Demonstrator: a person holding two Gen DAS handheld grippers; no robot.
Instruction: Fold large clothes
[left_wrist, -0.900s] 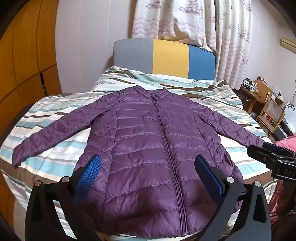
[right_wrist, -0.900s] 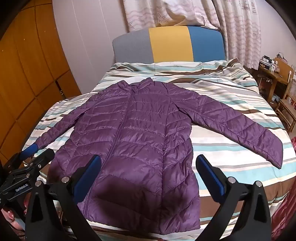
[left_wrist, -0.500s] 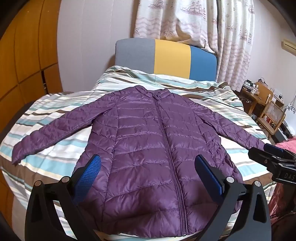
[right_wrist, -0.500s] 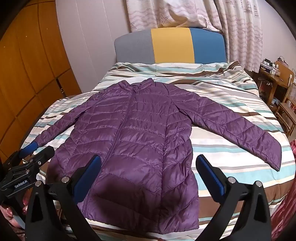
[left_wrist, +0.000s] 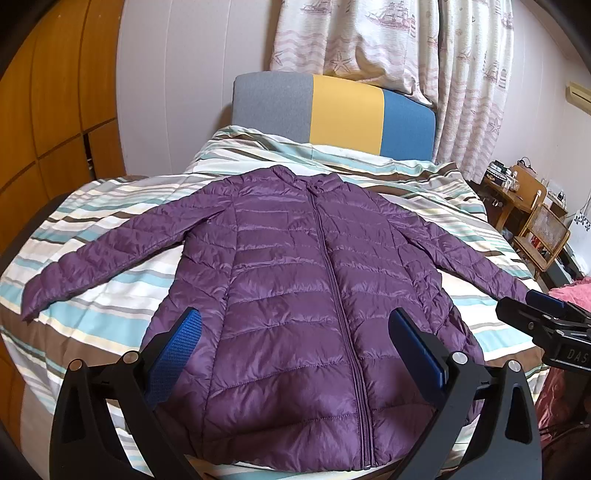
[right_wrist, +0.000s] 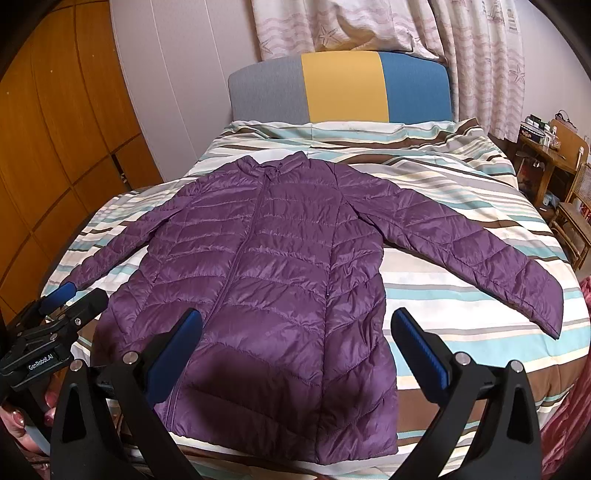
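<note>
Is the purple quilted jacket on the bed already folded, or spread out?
Spread out, unfolded. The purple quilted jacket lies flat, front up and zipped, on the striped bedcover, both sleeves stretched out sideways.

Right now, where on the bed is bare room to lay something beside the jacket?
Bare striped duvet lies between the purple quilted jacket and its right sleeve, and between collar and three-colour headboard. The foot edge is crowded.

Here's the bed (left_wrist: 110, 332), striped duvet (right_wrist: 461, 295) spread over it, tricolour headboard (left_wrist: 332, 110) at the far end. Purple jacket (left_wrist: 303, 314) flat on the duvet, zipped, collar toward the headboard, both sleeves angled out.
</note>
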